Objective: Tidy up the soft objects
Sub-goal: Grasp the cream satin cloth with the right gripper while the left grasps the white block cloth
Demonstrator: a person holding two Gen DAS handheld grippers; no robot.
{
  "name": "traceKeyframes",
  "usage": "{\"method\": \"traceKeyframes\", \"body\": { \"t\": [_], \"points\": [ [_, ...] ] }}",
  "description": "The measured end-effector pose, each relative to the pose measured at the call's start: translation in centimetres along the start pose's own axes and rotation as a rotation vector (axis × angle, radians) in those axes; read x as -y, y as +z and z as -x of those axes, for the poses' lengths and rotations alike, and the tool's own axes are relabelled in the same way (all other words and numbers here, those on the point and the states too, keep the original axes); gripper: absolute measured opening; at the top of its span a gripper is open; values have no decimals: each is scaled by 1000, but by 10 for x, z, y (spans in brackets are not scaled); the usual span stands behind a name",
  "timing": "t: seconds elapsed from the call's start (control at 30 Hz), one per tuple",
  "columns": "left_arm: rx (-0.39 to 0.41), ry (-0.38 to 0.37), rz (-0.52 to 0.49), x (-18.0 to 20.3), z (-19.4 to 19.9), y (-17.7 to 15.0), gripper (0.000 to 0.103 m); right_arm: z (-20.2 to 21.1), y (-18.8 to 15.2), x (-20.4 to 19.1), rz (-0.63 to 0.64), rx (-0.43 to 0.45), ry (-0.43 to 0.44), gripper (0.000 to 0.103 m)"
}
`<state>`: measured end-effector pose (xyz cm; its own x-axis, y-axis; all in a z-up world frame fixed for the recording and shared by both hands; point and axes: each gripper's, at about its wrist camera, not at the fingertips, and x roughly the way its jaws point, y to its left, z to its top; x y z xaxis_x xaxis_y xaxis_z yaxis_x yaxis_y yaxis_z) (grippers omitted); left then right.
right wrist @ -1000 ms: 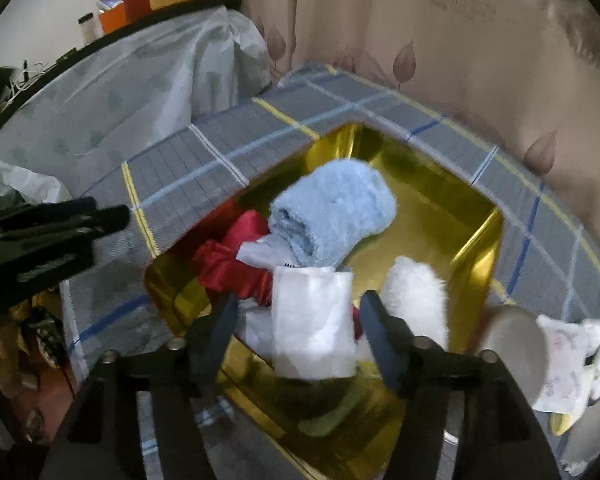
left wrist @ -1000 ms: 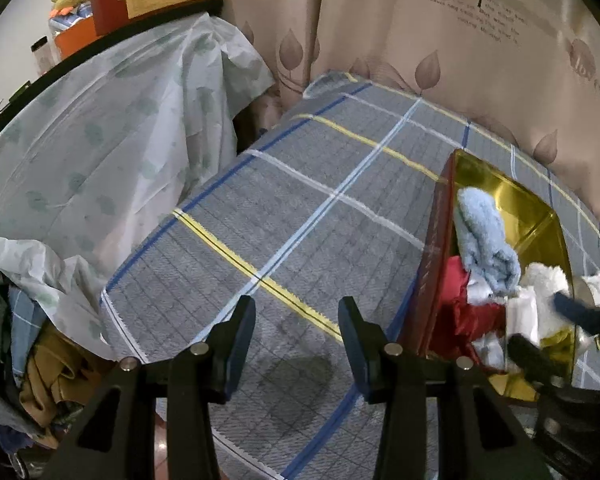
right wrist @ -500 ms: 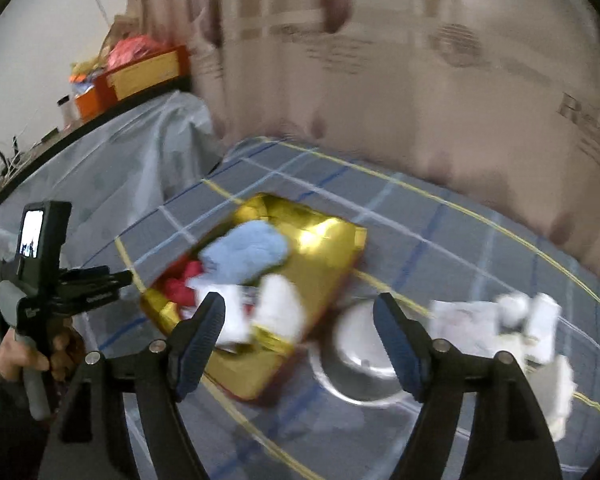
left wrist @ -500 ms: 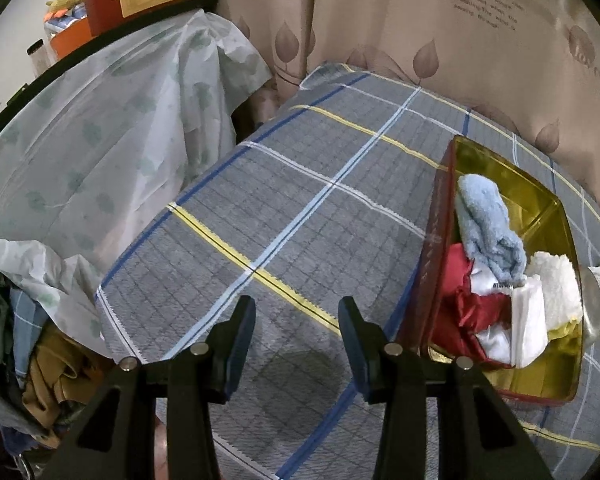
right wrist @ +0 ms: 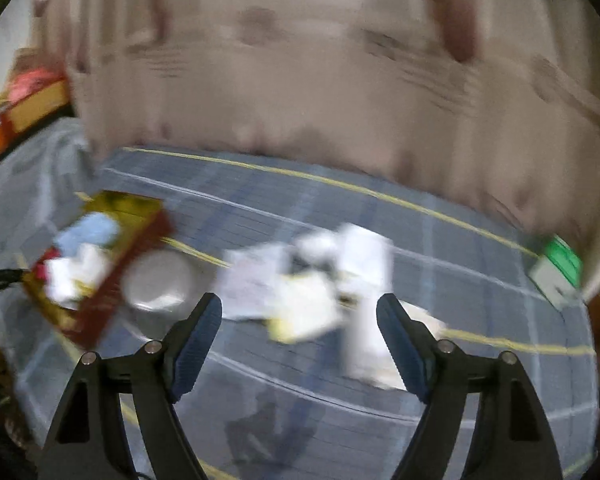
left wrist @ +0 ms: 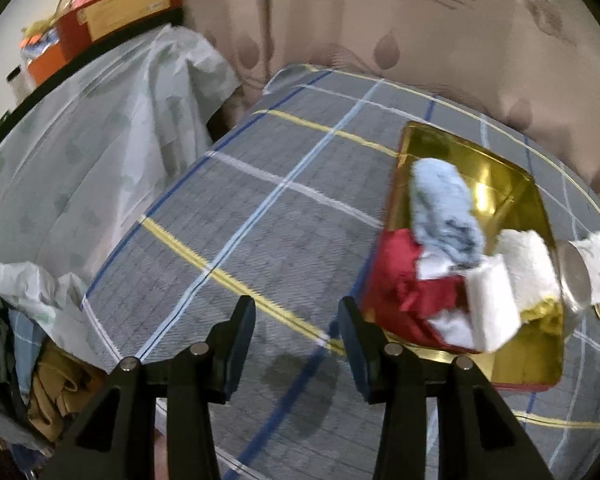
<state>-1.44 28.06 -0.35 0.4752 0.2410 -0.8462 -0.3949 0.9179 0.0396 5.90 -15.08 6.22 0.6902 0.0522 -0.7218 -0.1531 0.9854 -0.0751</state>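
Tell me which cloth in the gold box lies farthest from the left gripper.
The light blue towel. It reaches toward the bare far end of the gold box; the red cloth and the white pieces crowd the near end.

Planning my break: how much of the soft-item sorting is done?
Partly. The gold box already holds blue, red and white cloths. Both the left gripper and the opening right gripper are empty. A blurred pile of white items is left on the checked cloth.

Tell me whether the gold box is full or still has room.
Partly full. The gold box holds a blue towel, red cloth and white cloths at its near end; its far end shows bare gold floor.
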Motion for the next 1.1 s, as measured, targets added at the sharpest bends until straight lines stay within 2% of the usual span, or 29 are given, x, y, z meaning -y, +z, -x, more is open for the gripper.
{"method": "traceKeyframes", "body": {
  "t": [0.1, 0.2, 0.33, 0.4, 0.47, 0.53, 0.57, 0.6, 0.67, 0.77, 0.9, 1.0, 1.1],
  "points": [
    [24, 58, -58, 13, 9, 1, 44, -13, -13, 34, -25, -43, -59, 78],
    [90, 64, -40, 11, 31, 8, 44, -29, -25, 60, -50, -91, -95, 78],
    [83, -15, -28, 15, 49, 18, 44, -51, -35, 83, -84, -129, -94, 78],
    [81, -30, -44, 23, 53, 20, 44, -52, -36, 98, -159, -99, -54, 78],
    [82, -35, -82, 38, 55, 22, 44, -51, -34, 110, -217, -61, -66, 79],
    [82, -33, -119, 55, 55, 22, 44, -41, -35, 127, -326, 18, -20, 81],
    [77, -40, -135, 65, 54, 22, 44, -42, -36, 131, -349, 18, -15, 81],
    [68, -52, -146, 74, 51, 22, 44, -48, -37, 134, -348, -18, -29, 81],
    [44, -86, -169, 93, 46, 21, 44, -62, -43, 136, -321, -74, -69, 81],
    [12, -127, -208, 121, 40, 18, 44, -80, -51, 129, -262, -140, -55, 81],
    [3, -163, -269, 154, 39, 14, 44, -82, -52, 113, -237, -118, 21, 81],
    [4, -185, -309, 177, 42, 14, 44, -91, -47, 95, -182, -136, 51, 81],
    [-1, -218, -343, 195, 46, 13, 44, -104, -44, 83, -132, -147, 21, 81]
  ]
}}
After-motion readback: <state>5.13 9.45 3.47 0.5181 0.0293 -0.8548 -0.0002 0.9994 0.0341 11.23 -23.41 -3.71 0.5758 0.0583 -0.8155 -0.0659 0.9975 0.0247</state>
